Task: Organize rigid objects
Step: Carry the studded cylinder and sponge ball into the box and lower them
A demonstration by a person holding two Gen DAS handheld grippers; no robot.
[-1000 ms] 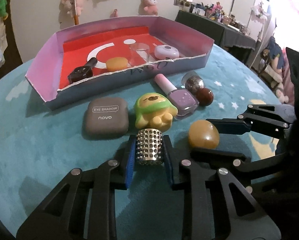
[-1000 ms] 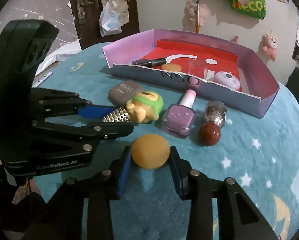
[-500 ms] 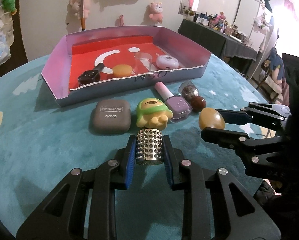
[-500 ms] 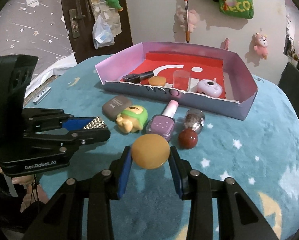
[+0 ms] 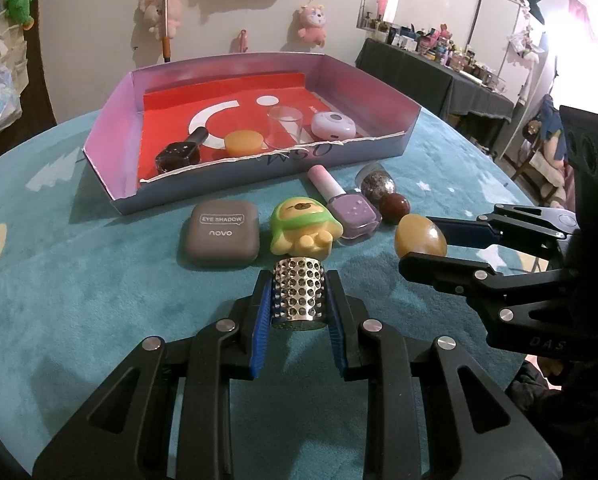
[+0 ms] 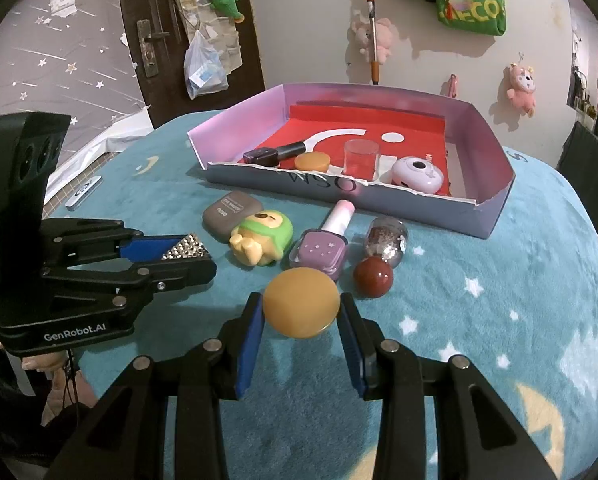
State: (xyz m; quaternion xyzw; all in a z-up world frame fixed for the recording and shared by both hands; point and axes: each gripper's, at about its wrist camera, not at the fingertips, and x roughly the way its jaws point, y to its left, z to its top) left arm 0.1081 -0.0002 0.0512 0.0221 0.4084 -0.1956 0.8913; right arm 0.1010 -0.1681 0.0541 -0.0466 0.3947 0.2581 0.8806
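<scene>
My left gripper [image 5: 298, 300] is shut on a studded silver cylinder [image 5: 298, 299], held above the teal cloth; it also shows in the right wrist view [image 6: 185, 250]. My right gripper [image 6: 301, 314] is shut on an amber egg-shaped stone [image 6: 301, 308], seen in the left wrist view [image 5: 419, 237] too. The open purple box [image 5: 111, 136] with a red floor stands at the back. It holds a dark polish bottle [image 5: 179, 154], an orange disc [image 5: 242, 143], a clear cup [image 5: 285, 126] and a white round case [image 5: 333, 125].
On the cloth before the box lie a grey eye-shadow case [image 5: 221, 234], a green-and-yellow toy figure [image 5: 303, 226], a lilac polish bottle [image 5: 347, 204], a glitter jar [image 5: 375, 184] and a dark red ball [image 5: 395, 208]. The round table's edge curves close on both sides.
Both grippers have risen and drawn back from the row of objects, each keeping its object. The box and loose items have not moved.
</scene>
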